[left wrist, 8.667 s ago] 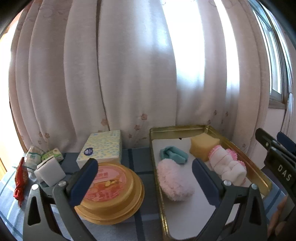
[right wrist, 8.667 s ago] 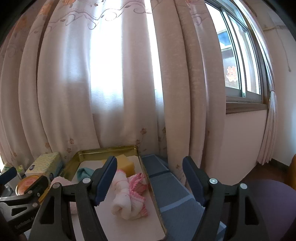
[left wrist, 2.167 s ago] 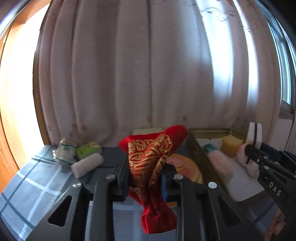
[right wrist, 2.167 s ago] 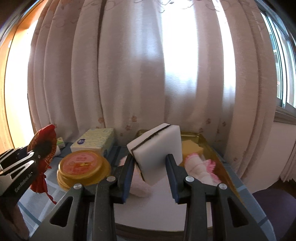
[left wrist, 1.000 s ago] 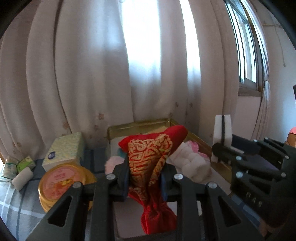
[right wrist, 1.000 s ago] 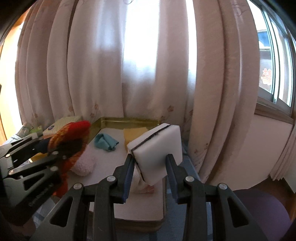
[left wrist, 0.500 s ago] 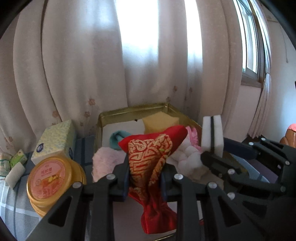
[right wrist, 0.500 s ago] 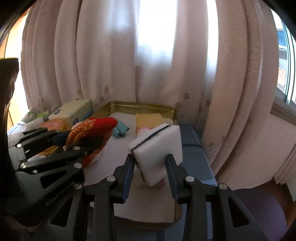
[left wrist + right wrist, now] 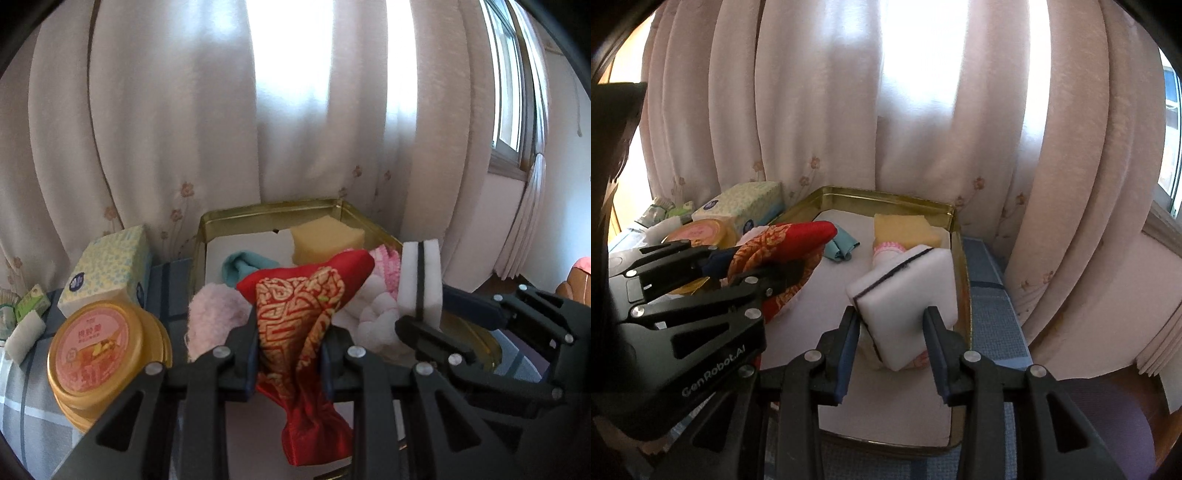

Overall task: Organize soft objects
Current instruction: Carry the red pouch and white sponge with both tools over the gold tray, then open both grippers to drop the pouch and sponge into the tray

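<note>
Here, left tool (image 9: pixel 288 354) clamped on red pouch (image 9: pixel 303 317), right tool (image 9: pixel 891 339) clamped on white sponge (image 9: pixel 908 291), both held over gold tray (image 9: pixel 886 197). Inside tray: yellow sponge (image 9: pixel 905 227), teal cloth (image 9: pixel 842 247), pink puff (image 9: pixel 214 317). Beside tray: tissue box (image 9: pixel 107 266), round tin (image 9: pixel 96 350).

A red pouch (image 9: pixel 299 325) with gold brocade pattern hangs clamped between the fingers of the left hand-held gripper (image 9: pixel 288 354), above the gold tray (image 9: pixel 269 214). A white sponge (image 9: pixel 908 291) with a dark seam through its middle is pinched, tilted, in the right hand-held gripper (image 9: pixel 892 343), over the tray's right side. On the tray's white liner lie a yellow sponge (image 9: pixel 905 229) at the back, a crumpled teal cloth (image 9: pixel 842 247), a fluffy pink puff (image 9: pixel 214 321) and a pink-and-white knitted bundle (image 9: pixel 380 295).
</note>
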{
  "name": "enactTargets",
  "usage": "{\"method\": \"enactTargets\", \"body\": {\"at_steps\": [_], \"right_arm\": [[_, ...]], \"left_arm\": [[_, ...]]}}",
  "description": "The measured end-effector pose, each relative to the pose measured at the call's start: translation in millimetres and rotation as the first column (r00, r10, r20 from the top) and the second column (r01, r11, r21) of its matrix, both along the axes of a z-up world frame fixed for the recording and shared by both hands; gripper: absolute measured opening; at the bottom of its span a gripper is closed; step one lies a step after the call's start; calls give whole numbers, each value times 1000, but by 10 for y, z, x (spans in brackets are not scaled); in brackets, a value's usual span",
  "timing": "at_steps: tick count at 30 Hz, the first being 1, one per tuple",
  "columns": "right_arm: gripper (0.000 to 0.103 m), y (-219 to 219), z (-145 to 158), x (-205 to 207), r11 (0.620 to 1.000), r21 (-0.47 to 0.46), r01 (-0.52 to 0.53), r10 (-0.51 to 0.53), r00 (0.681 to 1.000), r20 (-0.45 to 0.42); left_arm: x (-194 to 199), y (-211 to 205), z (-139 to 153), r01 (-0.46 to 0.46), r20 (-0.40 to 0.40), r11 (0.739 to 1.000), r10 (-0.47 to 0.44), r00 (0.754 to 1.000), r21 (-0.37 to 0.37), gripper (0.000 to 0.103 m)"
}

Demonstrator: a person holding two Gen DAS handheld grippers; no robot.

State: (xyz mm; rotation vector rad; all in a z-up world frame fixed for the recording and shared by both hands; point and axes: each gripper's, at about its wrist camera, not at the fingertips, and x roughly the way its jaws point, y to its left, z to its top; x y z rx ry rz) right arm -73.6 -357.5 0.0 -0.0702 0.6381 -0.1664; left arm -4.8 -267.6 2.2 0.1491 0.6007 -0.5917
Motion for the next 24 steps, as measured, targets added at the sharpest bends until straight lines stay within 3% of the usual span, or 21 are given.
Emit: {"method": "enactTargets", "body": {"at_steps": [4,7,9,11,13,15,17,20,24], "right_arm": [[40,38,-10,14,1000,-30,-9,9,1000,-5],[42,87,-15,16,998,-58,-17,16,1000,-5],[46,100,-20,24,997,-69,-23,22,1000,-8],[59,102,-40,60,997,-79,-23,21,999,-27],[72,93,-53,77,997,-68,-38,35,999,-41],[72,89,-51,70,997,-55,-56,54,998,-37],[72,94,-37,46,997,-49,-63,62,998,-23],[72,69,8,-26,998,-35,-57,58,998,22],[72,13,122,-258,999,-10,-33,34,987,158]], "left_arm": [[7,12,-3,-5,-4,1000,5,1000,-7,27],[-1,36,-1,-7,0,1000,7,1000,-16,38],[-6,43,-4,-17,5,1000,17,1000,-14,39],[-12,43,-9,-15,4,1000,16,1000,-12,41],[-9,39,-11,-18,5,1000,18,1000,-9,55],[-10,51,-9,-24,6,1000,24,1000,-12,82],[-9,77,-2,-34,10,999,34,999,-20,92],[-24,138,21,-58,25,998,59,998,-40,96],[-58,252,61,-85,54,992,91,994,-94,103]]}}
